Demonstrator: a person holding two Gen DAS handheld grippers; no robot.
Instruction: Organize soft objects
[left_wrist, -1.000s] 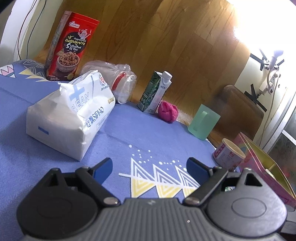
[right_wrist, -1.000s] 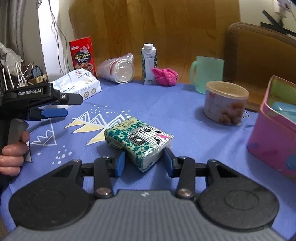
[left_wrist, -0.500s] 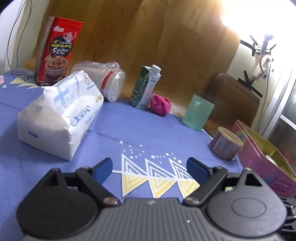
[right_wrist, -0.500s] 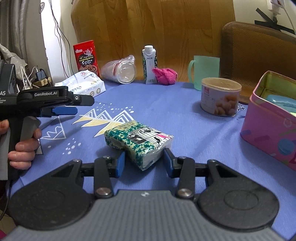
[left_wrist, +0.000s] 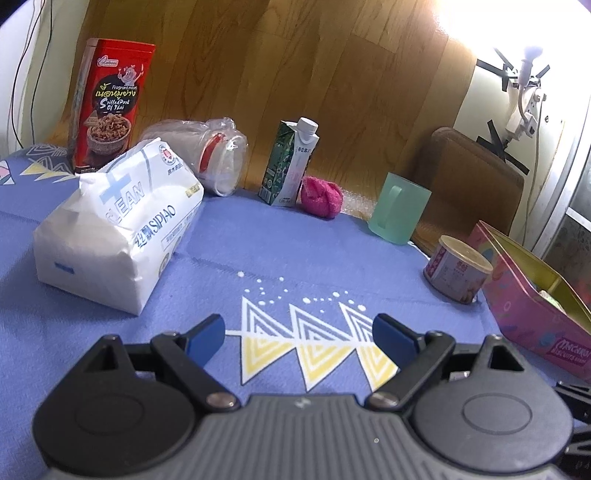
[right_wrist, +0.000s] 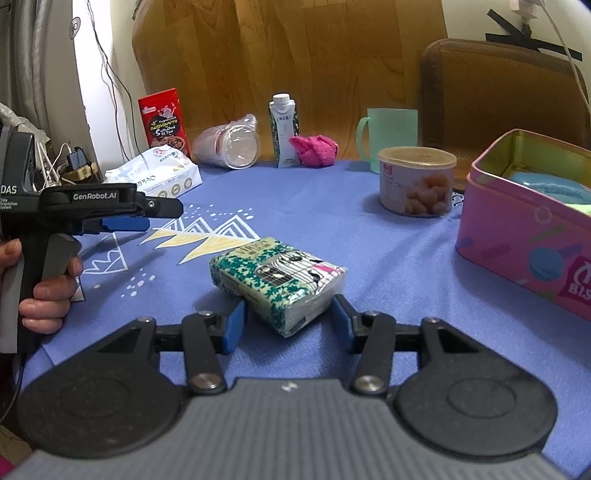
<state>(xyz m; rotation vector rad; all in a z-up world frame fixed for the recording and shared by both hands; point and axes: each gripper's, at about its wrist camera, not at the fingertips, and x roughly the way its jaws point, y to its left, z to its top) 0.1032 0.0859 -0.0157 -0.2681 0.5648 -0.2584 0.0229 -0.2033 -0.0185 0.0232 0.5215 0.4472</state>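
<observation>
The right gripper has just been opening its jaws, and they now stand a little clear of the small tissue pack on either side, so the pack lies loose on the blue tablecloth between the fingertips and reaching out just beyond them; its long axis runs slantwise across the jaws, near corner pointing back into the gap, far end swung off to the jaws' left; the left gripper gapes wide with nothing between its fingers, only the yellow triangle print on the cloth; the pink biscuit tin, lid off and already holding something pale blue, stands ahead and to the right of the right jaws, well apart from the pack; the right hand is plainly the nearer one to both pack and tin, so the coming move, as I judge it, turns on whether the pack is re-gripped squarely across its short side and carried rightward to the tin. From the left jaws the big white tissue bag lies ahead to the left, reading "CLEAN" and "SIPIAO"; the pink cloth sits far ahead beside a milk carton; the red box reads "Fragrant meat"; the left gripper's body reads "GenRobot.AI"; the tin shows "BIS".
</observation>
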